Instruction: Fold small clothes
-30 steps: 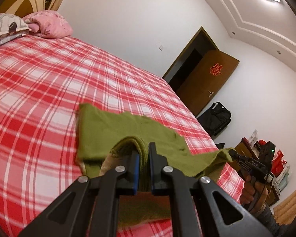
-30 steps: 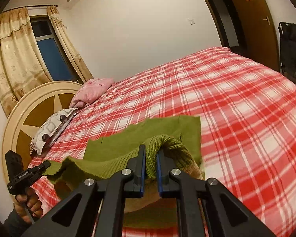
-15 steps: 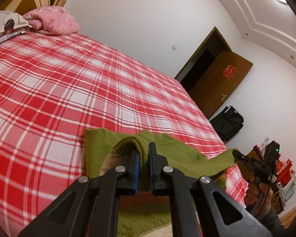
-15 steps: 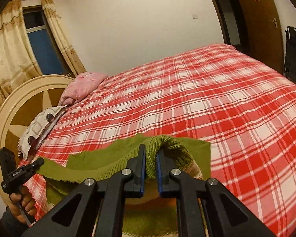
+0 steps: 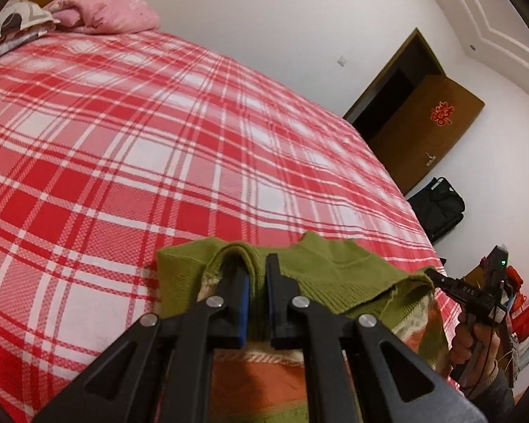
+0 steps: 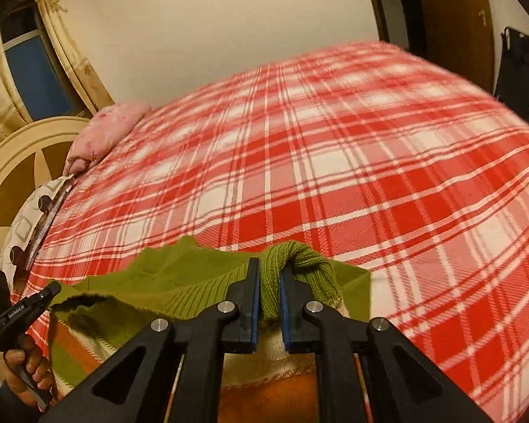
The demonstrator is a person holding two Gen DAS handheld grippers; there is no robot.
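Observation:
A small olive-green knitted sweater (image 5: 338, 275) with orange, cream and green stripes lower down hangs stretched between my two grippers above the red plaid bed (image 5: 158, 148). My left gripper (image 5: 255, 268) is shut on one ribbed corner of it. My right gripper (image 6: 269, 271) is shut on the other ribbed corner (image 6: 299, 257). In the left wrist view the right gripper (image 5: 432, 275) appears at the far right, held by a hand (image 5: 476, 342). The right wrist view shows the left gripper (image 6: 54, 287) at the far left. The sweater's lower part is hidden behind the fingers.
A pink pillow (image 5: 105, 14) and a patterned pillow (image 6: 31, 218) lie at the round headboard (image 6: 14, 162). A brown door (image 5: 423, 134) stands open, with a black bag (image 5: 437, 208) by the wall. Red items (image 5: 522, 303) sit beyond the bed's foot.
Both grippers have carried the sweater forward and down over the bed, tilting lower. The green fabric now sits lower in each view and its striped part shows beneath the fingers.

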